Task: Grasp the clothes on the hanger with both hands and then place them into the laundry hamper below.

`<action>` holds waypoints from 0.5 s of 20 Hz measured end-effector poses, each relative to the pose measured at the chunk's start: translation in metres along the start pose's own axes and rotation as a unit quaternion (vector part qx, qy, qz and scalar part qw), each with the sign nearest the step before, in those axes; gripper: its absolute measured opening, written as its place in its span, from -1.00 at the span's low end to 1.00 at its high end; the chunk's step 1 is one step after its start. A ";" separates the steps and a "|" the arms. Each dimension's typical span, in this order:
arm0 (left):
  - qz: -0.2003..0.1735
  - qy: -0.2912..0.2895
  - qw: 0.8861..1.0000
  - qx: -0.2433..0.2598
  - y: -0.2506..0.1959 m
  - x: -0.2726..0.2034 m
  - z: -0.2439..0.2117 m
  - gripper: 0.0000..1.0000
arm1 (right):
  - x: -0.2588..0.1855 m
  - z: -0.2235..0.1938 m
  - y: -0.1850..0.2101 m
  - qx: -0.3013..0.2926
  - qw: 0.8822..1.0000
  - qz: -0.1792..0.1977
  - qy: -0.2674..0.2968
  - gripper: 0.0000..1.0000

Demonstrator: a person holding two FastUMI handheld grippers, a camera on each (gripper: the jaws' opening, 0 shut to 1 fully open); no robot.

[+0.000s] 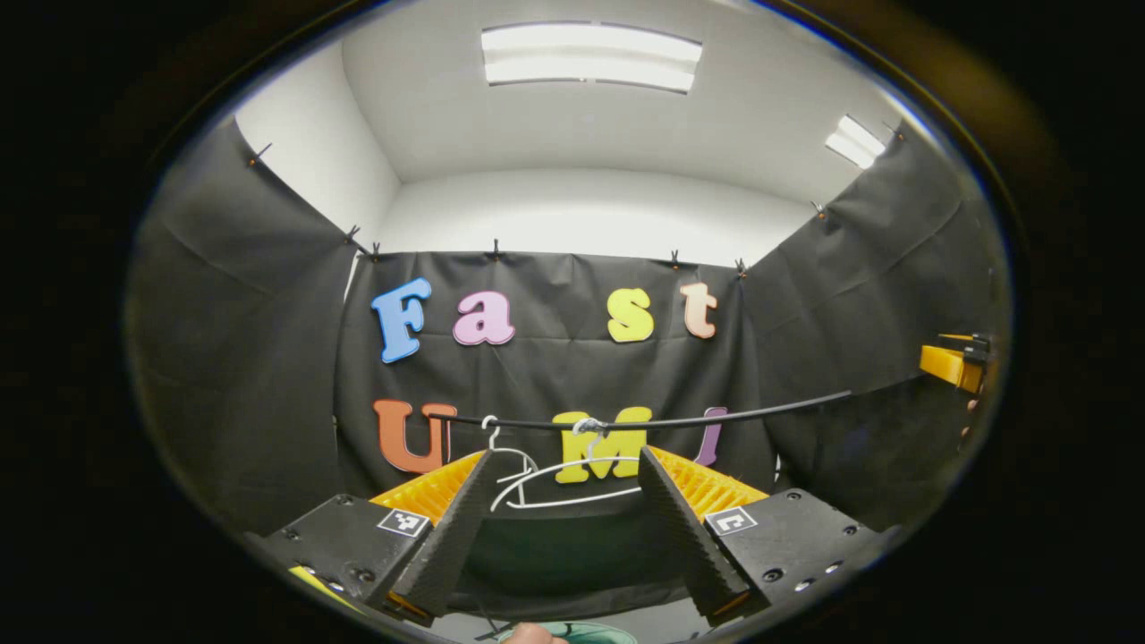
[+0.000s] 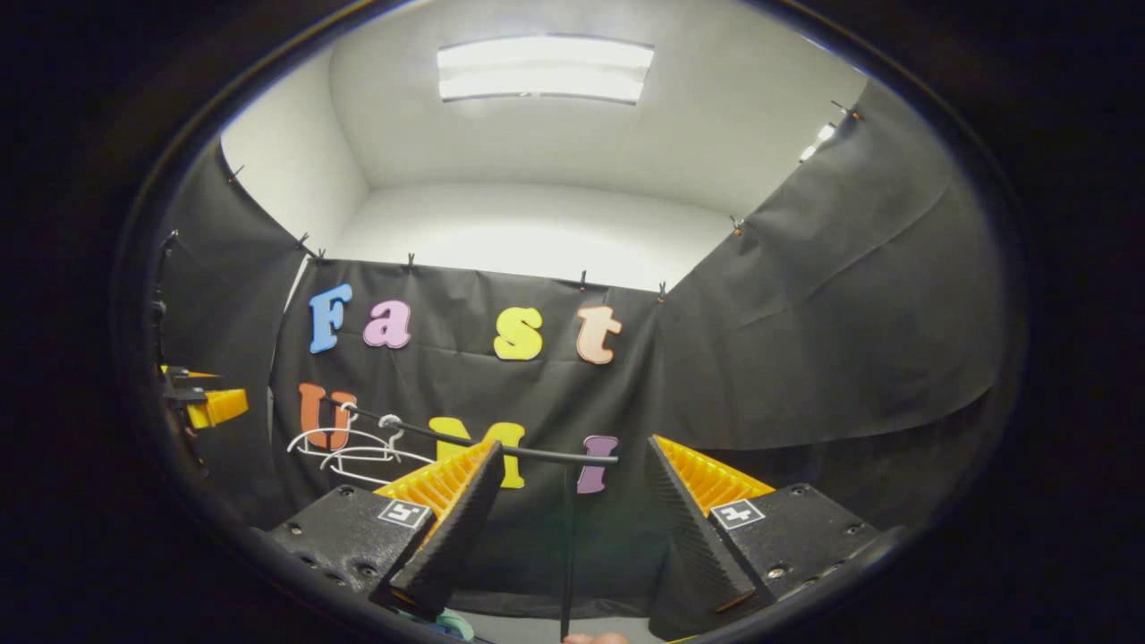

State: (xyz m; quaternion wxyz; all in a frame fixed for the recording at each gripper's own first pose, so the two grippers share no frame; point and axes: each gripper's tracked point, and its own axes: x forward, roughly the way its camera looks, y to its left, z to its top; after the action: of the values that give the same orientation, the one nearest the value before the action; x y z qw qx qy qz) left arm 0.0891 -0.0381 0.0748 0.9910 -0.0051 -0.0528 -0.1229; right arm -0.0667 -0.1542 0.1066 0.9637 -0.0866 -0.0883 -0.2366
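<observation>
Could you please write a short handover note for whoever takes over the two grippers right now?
Left gripper: open, holding nothing, pointed at the white hangers on the black rail.
Right gripper: open, holding nothing, aimed at the rail's end and its upright post.
The hangers look bare; no garment can be seen on them.
A bit of teal something shows at the bottom edge of the left gripper view; whether it is the clothes or the hamper cannot be told.
Done or left: unclear from here. Look below the rail before grasping anything.

Hangers (image 1: 555,478) hang on rail (image 1: 716,416) before cloth wall; left tongs (image 1: 565,537) below hangers.
</observation>
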 end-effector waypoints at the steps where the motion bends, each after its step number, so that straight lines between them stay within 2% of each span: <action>1: -0.001 0.000 1.000 0.000 -0.001 0.001 -0.001 1.00 | 0.000 -0.001 0.000 0.001 1.000 0.001 0.001 1.00; 10: 0.027 -0.006 1.000 0.013 0.015 -0.018 -0.001 0.96 | 0.007 -0.009 0.005 0.013 1.000 0.018 -0.006 1.00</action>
State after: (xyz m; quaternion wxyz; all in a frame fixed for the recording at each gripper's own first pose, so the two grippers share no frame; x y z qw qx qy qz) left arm 0.0753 -0.0186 0.0715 0.9937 0.0054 -0.0600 -0.0950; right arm -0.0572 -0.1548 0.0985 0.9682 -0.0771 -0.0957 -0.2178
